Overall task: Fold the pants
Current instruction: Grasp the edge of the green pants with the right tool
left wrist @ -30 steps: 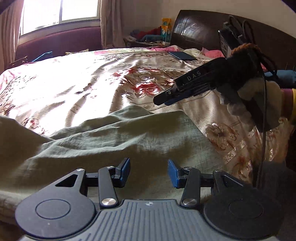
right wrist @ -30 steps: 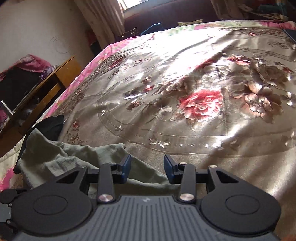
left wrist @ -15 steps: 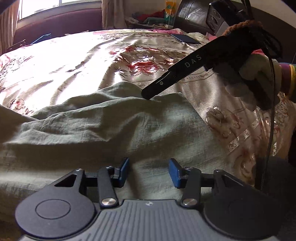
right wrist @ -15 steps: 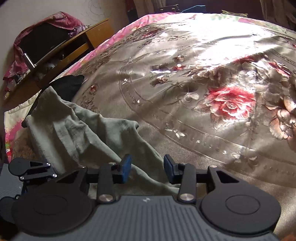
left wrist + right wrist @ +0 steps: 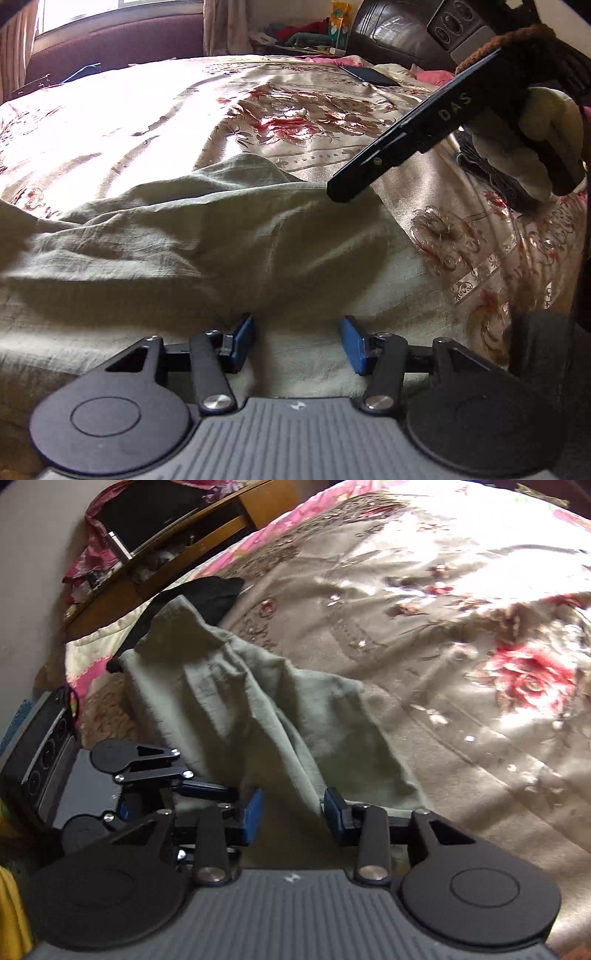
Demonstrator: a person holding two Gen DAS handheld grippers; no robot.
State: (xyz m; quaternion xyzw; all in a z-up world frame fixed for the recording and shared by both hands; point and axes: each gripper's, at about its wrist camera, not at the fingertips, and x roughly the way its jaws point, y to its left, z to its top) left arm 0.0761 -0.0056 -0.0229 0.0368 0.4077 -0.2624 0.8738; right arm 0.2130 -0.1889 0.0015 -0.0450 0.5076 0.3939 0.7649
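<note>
Left claw [image 5: 297, 341] stood over the pants [image 5: 207, 236], jaws opening, pads clear of the cloth. Right claw [image 5: 293, 814] was closing, a raised fold of cloth between its pads, one pad touching it; no grip yet that we could see. Pants lay rumpled at the near edge of the bed [image 5: 461, 627]. We judged them light, limp, wrinkle-prone; best taken at hem or waistband. Bedspread glossy, likely slick. Wooden shelf [image 5: 177, 542] beside the bed.
</note>
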